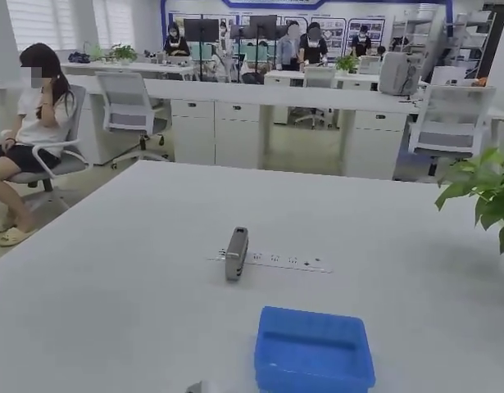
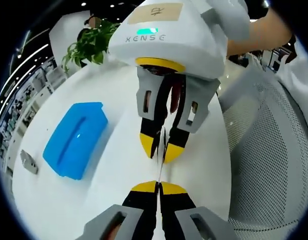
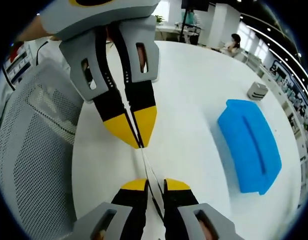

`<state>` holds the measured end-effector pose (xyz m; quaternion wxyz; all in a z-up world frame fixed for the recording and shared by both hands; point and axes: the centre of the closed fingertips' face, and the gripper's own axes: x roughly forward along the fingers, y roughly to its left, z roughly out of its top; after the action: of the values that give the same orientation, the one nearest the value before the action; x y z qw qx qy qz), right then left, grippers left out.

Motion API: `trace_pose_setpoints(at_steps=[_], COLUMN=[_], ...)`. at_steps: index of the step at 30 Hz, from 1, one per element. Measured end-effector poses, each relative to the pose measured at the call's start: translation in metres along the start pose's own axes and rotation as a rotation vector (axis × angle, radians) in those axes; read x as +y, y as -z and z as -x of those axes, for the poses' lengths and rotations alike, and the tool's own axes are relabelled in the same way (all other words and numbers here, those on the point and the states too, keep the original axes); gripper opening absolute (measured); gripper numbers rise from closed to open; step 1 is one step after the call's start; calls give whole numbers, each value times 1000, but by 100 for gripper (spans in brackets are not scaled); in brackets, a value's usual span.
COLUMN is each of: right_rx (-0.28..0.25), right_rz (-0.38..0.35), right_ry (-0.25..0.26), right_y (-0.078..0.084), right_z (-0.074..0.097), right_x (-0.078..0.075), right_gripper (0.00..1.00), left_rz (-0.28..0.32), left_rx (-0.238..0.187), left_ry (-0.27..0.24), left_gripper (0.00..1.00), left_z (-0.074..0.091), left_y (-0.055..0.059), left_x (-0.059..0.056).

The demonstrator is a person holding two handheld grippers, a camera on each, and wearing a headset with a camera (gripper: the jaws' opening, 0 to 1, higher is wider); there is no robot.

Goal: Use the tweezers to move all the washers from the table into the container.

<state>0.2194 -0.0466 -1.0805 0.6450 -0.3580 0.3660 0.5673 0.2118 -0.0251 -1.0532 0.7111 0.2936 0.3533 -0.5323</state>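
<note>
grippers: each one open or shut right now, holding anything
Left gripper: shut on the tweezers.
Right gripper: shut on the same tweezers, at the other end.

Open tabletop (image 1: 112,286) surrounds the container (image 1: 314,352); grey box (image 1: 236,253) stands beyond.

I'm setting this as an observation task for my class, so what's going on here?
A person at a white table holds a gripper in each hand. The left gripper and right gripper point at each other, both shut on the thin tweezers between them. The blue container sits further along the table, and its inside looks bare.
</note>
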Motion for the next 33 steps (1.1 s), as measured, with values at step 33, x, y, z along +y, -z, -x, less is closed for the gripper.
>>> trace_pose_setpoints(at_steps=[33], right_rx=[-552], right_rz=[-687], right_ry=[326], right_y=[-4], right_z=[139], right_x=[6], right_gripper=[38], left_rz=[26], left_rx=[120], left_ry=[-96], left_gripper=[1], left_z=[-18], left_y=[17], left_x=[9])
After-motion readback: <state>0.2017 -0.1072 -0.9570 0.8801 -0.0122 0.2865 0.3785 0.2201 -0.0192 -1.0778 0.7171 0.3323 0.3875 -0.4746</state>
